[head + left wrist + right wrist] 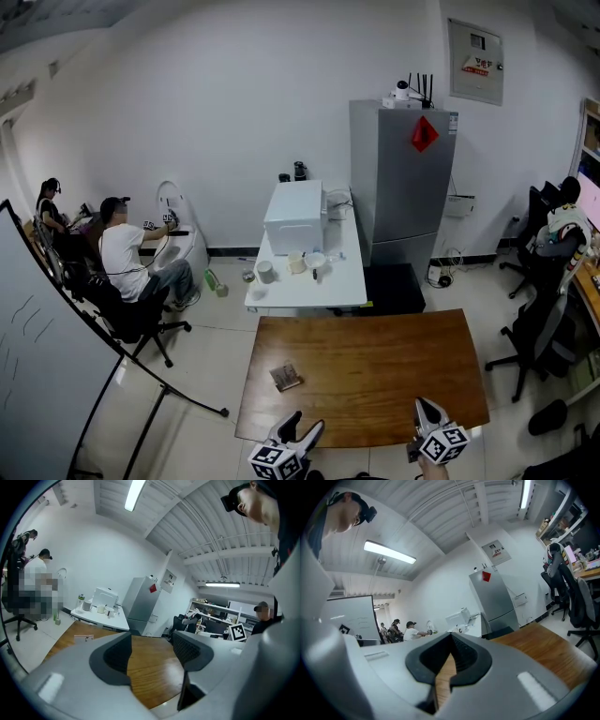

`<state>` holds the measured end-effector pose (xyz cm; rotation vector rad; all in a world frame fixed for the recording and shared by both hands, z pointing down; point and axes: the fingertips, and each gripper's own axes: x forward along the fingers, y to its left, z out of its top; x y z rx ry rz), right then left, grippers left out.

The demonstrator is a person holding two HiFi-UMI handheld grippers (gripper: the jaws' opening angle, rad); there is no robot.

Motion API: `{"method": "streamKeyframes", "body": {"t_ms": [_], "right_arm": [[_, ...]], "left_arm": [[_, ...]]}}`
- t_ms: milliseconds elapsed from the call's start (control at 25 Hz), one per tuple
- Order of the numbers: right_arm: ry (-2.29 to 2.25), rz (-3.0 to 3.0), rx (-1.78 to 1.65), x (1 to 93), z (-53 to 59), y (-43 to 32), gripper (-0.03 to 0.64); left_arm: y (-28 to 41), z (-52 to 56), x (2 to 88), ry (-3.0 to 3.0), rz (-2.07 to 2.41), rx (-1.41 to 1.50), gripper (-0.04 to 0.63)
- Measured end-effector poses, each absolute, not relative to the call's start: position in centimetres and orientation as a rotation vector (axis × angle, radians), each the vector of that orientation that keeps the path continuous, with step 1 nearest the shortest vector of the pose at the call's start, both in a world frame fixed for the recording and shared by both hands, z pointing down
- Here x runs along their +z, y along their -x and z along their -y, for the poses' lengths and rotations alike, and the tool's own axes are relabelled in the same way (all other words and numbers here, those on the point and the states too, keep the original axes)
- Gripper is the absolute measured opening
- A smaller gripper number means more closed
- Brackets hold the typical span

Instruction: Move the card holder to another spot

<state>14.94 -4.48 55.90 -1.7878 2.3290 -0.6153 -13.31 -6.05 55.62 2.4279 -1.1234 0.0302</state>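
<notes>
The card holder (286, 377) is a small dark stand with a pale card. It sits on the left part of the brown wooden table (375, 375), and in the left gripper view the card holder (84, 638) shows at the table's far left. My left gripper (304, 427) hovers at the near edge, a short way short of the holder. Its jaws are open with nothing between them (152, 639). My right gripper (424, 405) is at the near edge further right, well away from the holder, with its jaws shut and empty (452, 641).
Behind the wooden table stands a white table (309, 281) with a white box (294, 216) and several cups. A grey fridge (403, 178) is behind it. A whiteboard on a stand (47, 375) is at the left, office chairs (539, 342) at the right. People sit at the far left.
</notes>
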Motion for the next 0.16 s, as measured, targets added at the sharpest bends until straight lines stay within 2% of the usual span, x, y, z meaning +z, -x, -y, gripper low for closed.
{"method": "streamKeyframes", "body": {"t_ms": [160], "right_arm": [[1.817, -2.346, -0.598, 56.12, 5.49, -14.75, 0.002]], "left_arm": [[12.74, 6.86, 55.19, -2.436, 1.105, 0.005, 0.279]]}}
